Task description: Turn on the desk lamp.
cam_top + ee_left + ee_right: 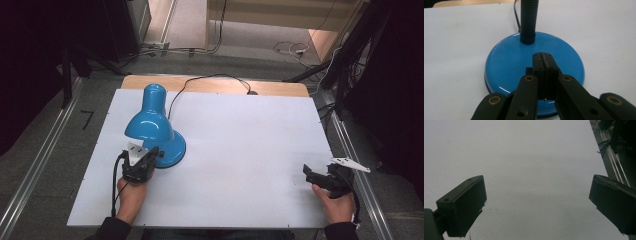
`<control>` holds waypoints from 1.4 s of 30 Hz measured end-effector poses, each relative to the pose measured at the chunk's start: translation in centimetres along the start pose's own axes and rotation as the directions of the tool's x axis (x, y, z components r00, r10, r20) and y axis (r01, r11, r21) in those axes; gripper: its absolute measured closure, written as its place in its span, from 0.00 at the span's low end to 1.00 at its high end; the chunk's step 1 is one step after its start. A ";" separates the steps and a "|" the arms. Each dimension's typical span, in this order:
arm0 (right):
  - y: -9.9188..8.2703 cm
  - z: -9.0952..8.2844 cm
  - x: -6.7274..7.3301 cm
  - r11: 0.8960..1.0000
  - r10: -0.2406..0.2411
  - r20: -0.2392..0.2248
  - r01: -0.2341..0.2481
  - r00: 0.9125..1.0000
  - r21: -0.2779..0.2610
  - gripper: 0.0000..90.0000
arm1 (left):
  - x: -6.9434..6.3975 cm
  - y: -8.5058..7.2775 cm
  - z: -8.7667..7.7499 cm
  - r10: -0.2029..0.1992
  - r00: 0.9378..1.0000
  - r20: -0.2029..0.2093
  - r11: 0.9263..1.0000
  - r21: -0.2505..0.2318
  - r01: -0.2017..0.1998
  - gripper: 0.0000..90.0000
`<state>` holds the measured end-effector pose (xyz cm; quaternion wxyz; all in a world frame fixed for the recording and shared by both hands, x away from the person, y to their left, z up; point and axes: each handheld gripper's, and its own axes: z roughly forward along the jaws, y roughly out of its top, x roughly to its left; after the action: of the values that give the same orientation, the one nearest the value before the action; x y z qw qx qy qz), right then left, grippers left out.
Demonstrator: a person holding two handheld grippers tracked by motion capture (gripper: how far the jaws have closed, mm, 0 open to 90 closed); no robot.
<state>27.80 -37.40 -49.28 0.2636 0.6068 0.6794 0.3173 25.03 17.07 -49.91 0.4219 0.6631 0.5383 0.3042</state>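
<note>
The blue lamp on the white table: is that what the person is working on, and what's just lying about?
In use: glossy blue metal desk lamp; left gripper, shut over its round base.

Idle: right gripper, open over the bare white tabletop; loose cables on the floor.

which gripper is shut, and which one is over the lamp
The left gripper: its jaws are pressed together above the blue lamp base. The right gripper has its jaws wide apart over bare table.

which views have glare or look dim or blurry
High view: bright highlights glare off the glossy blue lamp shade; the room around the white table is nearly black. Left gripper view: soft reflections streak the lamp base, and the shut left gripper is sharp. Right gripper view: dim and greyish, the open right gripper slightly soft at its jaws.
</note>
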 end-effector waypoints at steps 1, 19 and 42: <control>0.0 0.0 0.0 1.000 0.000 0.000 0.000 1.000 0.000 0.00 | 0.0 0.0 0.0 0.000 1.000 0.000 1.000 0.000 0.000 1.00; 0.0 0.0 0.0 1.000 0.004 -0.005 -0.004 1.000 0.002 0.00 | 0.0 0.0 0.6 -0.033 0.999 0.026 0.999 0.037 0.032 1.00; 0.0 0.0 -0.1 1.000 0.008 -0.008 -0.008 1.000 0.007 0.00 | 0.0 -0.4 1.2 -0.036 0.999 0.035 0.998 0.060 0.034 1.00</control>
<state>27.77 -37.53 -49.30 0.2577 0.6090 0.6792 0.3186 25.89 16.85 -50.79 0.4171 0.6713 0.5507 0.2686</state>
